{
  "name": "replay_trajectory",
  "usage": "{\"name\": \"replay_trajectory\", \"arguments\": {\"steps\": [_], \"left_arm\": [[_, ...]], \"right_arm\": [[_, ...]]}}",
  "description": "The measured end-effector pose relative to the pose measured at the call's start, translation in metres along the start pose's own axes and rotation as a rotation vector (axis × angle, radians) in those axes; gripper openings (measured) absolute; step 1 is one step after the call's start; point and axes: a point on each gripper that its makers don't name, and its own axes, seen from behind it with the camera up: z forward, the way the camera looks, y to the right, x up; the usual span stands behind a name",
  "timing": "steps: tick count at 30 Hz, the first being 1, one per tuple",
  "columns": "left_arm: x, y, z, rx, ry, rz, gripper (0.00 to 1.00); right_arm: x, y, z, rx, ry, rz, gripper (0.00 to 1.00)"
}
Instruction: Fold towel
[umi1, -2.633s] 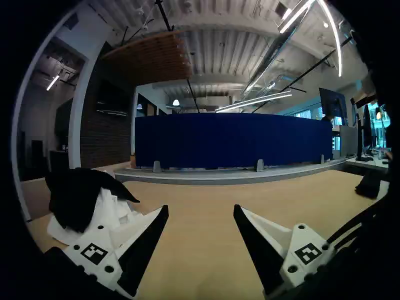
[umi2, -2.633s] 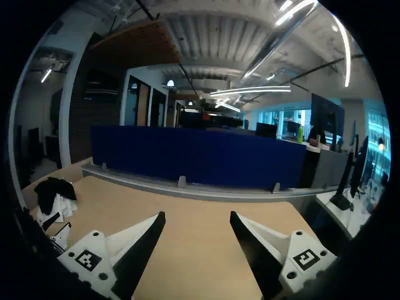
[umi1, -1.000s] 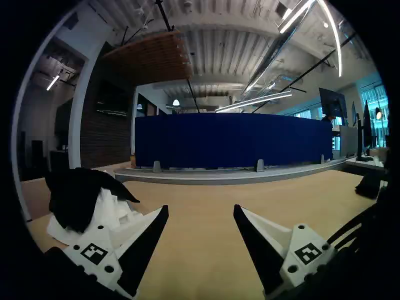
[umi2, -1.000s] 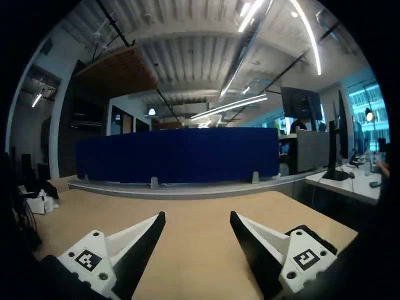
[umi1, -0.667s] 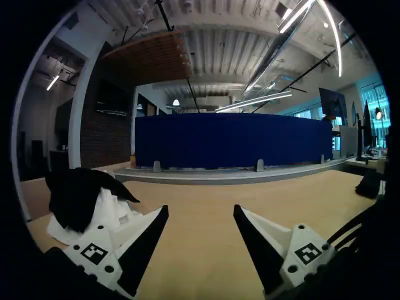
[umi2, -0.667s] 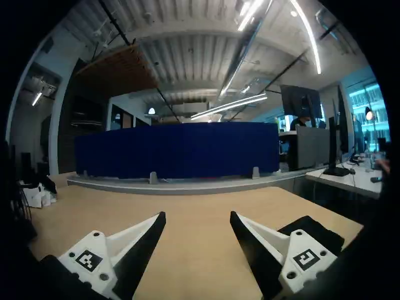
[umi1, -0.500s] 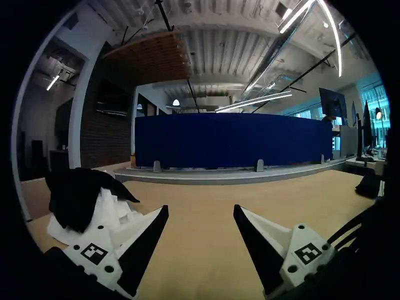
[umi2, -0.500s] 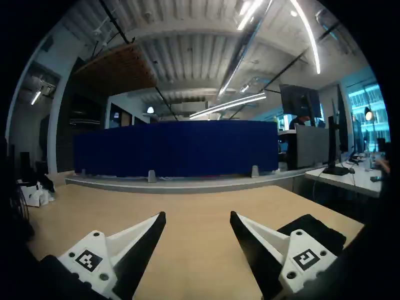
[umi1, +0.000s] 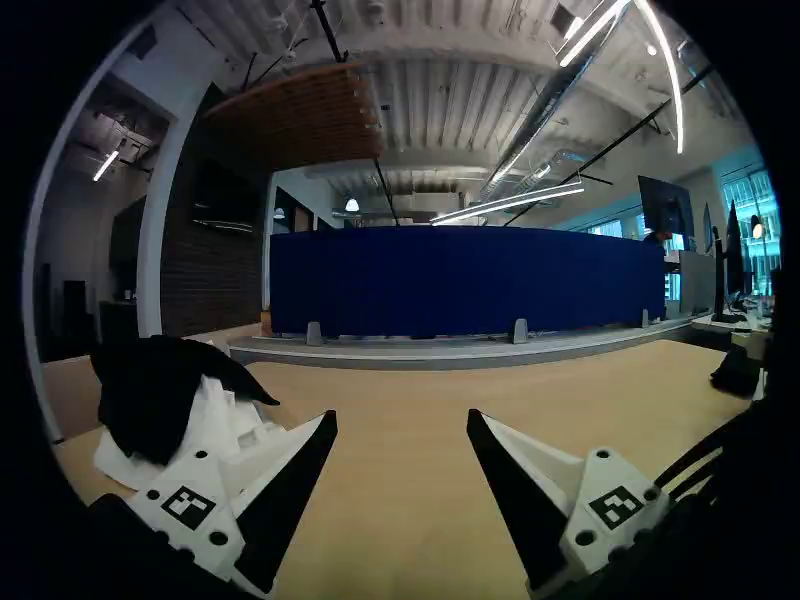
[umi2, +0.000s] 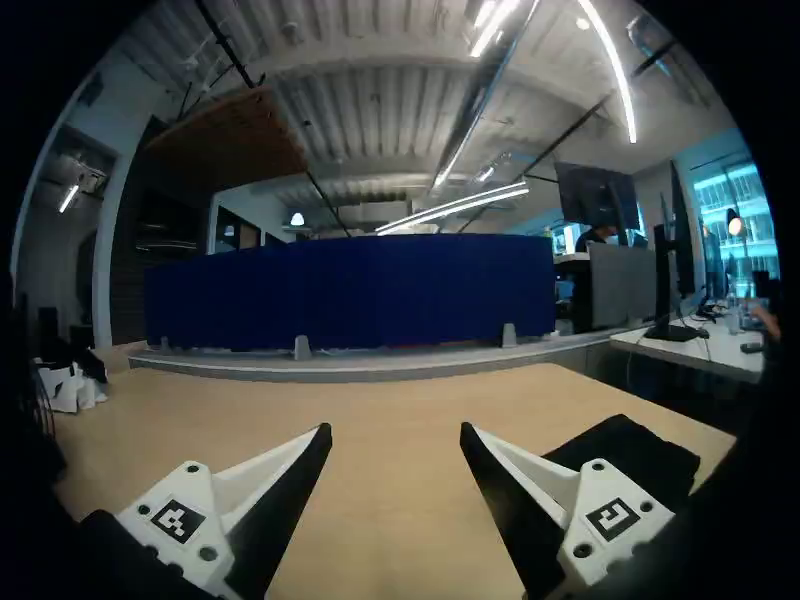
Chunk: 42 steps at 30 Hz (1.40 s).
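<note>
A black towel lies bunched near the right edge of the wooden table, just right of my right gripper, which is open and holds nothing. In the left gripper view the same dark towel shows small at the far right of the table. My left gripper is open and empty, low over the table. Close on its left a black cloth drapes over a white object.
A blue partition on a grey base runs along the table's far side. Neighbouring desks with monitors stand to the right. In the right gripper view the white object with black cloth sits at the far left.
The right gripper has swung rightward and dropped toward the table, bringing the black towel into sight beside its right finger. The left gripper has stayed still.
</note>
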Motion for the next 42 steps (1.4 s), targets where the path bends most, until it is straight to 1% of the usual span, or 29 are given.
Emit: {"name": "replay_trajectory", "arguments": {"steps": [3,12,42], "left_arm": [[0.0002,0.0,-0.0004,0.0,0.0,0.0,0.96],[0.0002,0.0007,-0.0011,0.0,0.0,0.0,0.96],[-0.0017,-0.0008,0.0003,-0.001,0.001,0.0,0.96]], "right_arm": [[0.0013,-0.0005,-0.0009,0.002,0.014,-0.009,1.0],[-0.0052,-0.0071,-0.0005,0.007,0.011,-0.041,1.0],[-0.002,-0.0078,0.0004,0.004,0.01,-0.042,1.0]]}}
